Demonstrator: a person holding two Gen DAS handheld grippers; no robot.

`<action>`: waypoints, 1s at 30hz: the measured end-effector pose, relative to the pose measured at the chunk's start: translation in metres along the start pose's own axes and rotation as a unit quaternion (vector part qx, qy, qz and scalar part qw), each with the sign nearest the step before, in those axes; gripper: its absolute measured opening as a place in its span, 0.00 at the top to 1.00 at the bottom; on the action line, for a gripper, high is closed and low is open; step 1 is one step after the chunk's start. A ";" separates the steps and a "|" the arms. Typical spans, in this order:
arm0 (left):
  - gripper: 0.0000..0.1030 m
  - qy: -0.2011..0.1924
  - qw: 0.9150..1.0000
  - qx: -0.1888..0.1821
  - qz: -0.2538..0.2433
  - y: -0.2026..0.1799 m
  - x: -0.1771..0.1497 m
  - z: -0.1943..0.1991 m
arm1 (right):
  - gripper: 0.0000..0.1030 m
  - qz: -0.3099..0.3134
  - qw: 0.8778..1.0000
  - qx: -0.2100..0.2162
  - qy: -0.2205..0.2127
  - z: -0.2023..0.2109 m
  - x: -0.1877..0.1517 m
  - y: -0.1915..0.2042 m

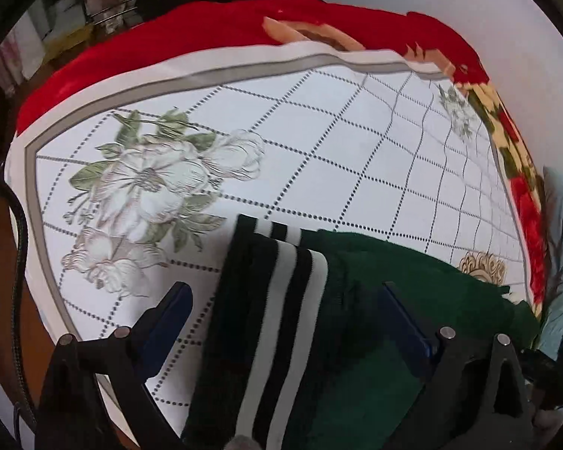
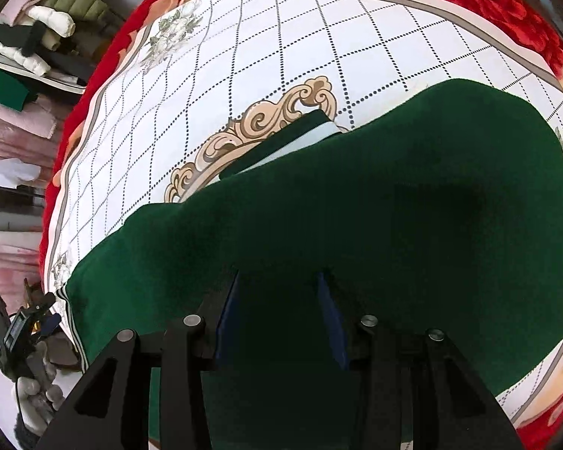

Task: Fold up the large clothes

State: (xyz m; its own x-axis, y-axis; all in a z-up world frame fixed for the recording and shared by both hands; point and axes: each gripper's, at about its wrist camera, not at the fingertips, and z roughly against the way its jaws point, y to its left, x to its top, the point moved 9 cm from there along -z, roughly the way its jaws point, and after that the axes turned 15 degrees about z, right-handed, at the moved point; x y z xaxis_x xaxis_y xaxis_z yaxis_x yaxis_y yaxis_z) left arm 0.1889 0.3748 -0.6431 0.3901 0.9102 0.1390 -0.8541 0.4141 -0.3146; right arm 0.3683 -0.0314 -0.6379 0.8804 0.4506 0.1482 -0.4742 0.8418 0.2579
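A dark green garment (image 1: 450,292) lies spread on the bed. Its black-and-white striped band (image 1: 270,247) runs between the fingers of my left gripper (image 1: 285,296), which stands wide open above it; the pads do not press the cloth. In the right wrist view the garment (image 2: 394,157) fills the middle, with a striped cuff (image 2: 292,138) poking out from under its far edge. My right gripper (image 2: 279,292) points down at the cloth, jaws partly apart, tips at the fabric's surface and nothing pinched between them. The left gripper (image 2: 22,326) shows at the lower left, held by a gloved hand (image 2: 33,393).
The bed carries a white sheet (image 1: 319,131) with a dotted grid and flower prints, over a red floral blanket (image 1: 169,37). A pile of folded clothes (image 2: 45,26) sits off the bed's far left. A black cable (image 1: 18,262) hangs beside the bed's left edge.
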 end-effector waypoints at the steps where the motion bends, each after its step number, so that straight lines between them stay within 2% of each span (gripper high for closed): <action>1: 0.03 -0.005 1.000 0.006 -0.008 -0.002 0.000 -0.003 | 0.57 -0.001 1.000 -0.003 0.001 -0.001 -0.001 -0.002; 3: 0.04 -0.024 0.999 0.035 -0.026 -0.003 0.002 -0.012 | 0.57 -0.004 1.000 -0.004 0.005 -0.003 -0.002 -0.005; 4: 0.14 -0.027 0.998 0.040 -0.034 -0.003 0.003 -0.019 | 0.57 -0.006 1.000 -0.004 0.007 -0.005 -0.003 -0.006; 5: 0.33 -0.022 0.998 0.038 -0.041 -0.005 0.002 -0.026 | 0.57 -0.007 1.000 -0.005 0.009 -0.005 -0.003 -0.008; 6: 0.39 -0.016 0.998 0.044 -0.052 -0.008 -0.001 -0.033 | 0.57 -0.010 1.000 -0.006 0.010 -0.007 -0.003 -0.010; 7: 0.58 -0.020 0.997 0.042 -0.067 -0.014 -0.003 -0.034 | 0.57 -0.011 1.000 -0.006 0.011 -0.008 -0.003 -0.010; 8: 0.82 -0.027 0.995 0.042 -0.083 -0.019 -0.004 -0.031 | 0.57 -0.011 1.000 -0.007 0.011 -0.008 -0.002 -0.010; 9: 0.91 -0.041 0.993 0.050 -0.104 -0.027 -0.006 -0.024 | 0.57 -0.010 1.000 -0.009 0.012 -0.008 -0.001 -0.010; 11: 0.91 -0.058 0.991 0.049 -0.112 -0.035 -0.003 -0.011 | 0.57 -0.006 1.000 -0.012 0.010 -0.006 0.001 -0.010; 14: 0.91 -0.068 0.992 0.039 -0.095 -0.036 0.012 -0.004 | 0.57 -0.001 1.000 -0.013 0.000 -0.002 0.007 -0.009; 19: 0.91 -0.062 0.992 0.045 -0.096 -0.045 0.045 -0.043 | 0.57 -0.008 1.000 -0.015 -0.001 -0.014 0.017 -0.007; 21: 0.90 -0.051 0.992 0.043 -0.104 -0.047 0.054 -0.055 | 0.58 -0.008 0.999 -0.039 0.004 -0.024 0.019 -0.013; 27: 0.77 0.008 0.998 -0.003 -0.065 -0.046 0.075 -0.065 | 0.57 -0.022 0.997 -0.072 0.034 -0.048 0.029 -0.023; 30: 0.59 0.014 0.999 -0.013 -0.031 -0.035 0.073 -0.043 | 0.56 -0.035 0.997 -0.054 0.047 -0.041 0.031 -0.024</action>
State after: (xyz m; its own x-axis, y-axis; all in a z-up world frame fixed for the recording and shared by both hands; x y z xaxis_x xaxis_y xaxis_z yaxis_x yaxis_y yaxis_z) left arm 0.2621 0.4268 -0.6618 0.4508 0.8827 0.1329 -0.8194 0.4682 -0.3307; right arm 0.4072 -0.0251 -0.6783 0.9109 0.4105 0.0412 -0.4116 0.8973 0.1597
